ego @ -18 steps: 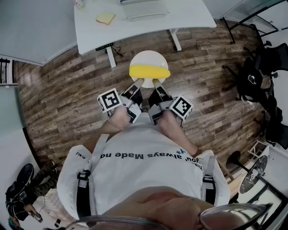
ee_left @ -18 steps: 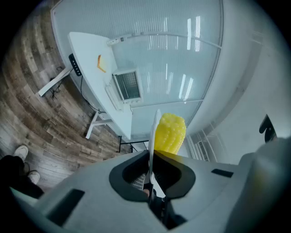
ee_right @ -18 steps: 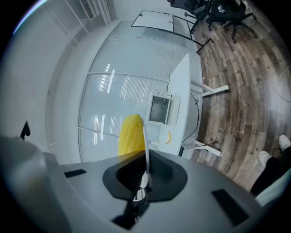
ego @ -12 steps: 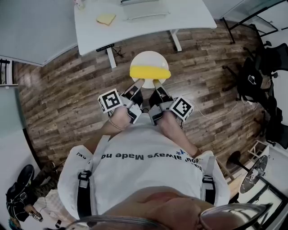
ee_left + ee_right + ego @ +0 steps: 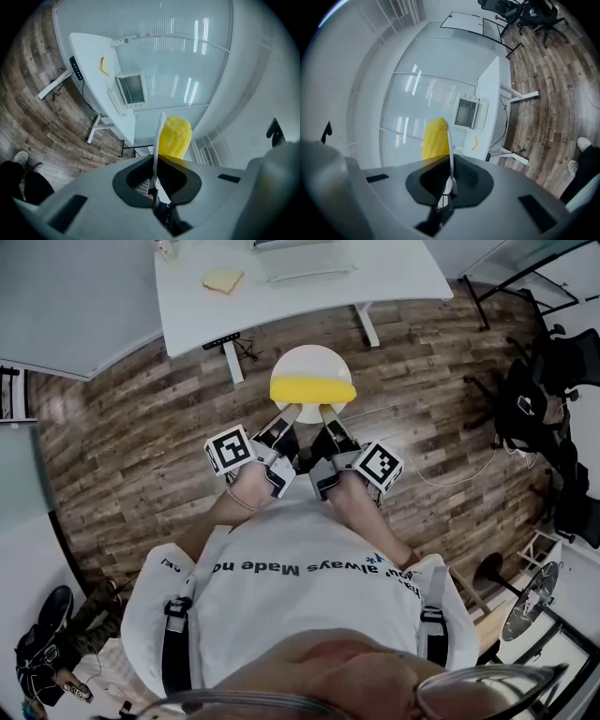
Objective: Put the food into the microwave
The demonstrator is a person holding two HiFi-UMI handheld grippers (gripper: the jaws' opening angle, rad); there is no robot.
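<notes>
Yellow corn cob riding a white plate, held out over the wooden floor.
Both sets of jaws are clenched on the plate's near rim: left gripper and right gripper sit side by side, each pinching the thin edge. The corn lies across the plate's near half. Ahead stands the white counter with the microwave on it, well apart from the plate.
</notes>
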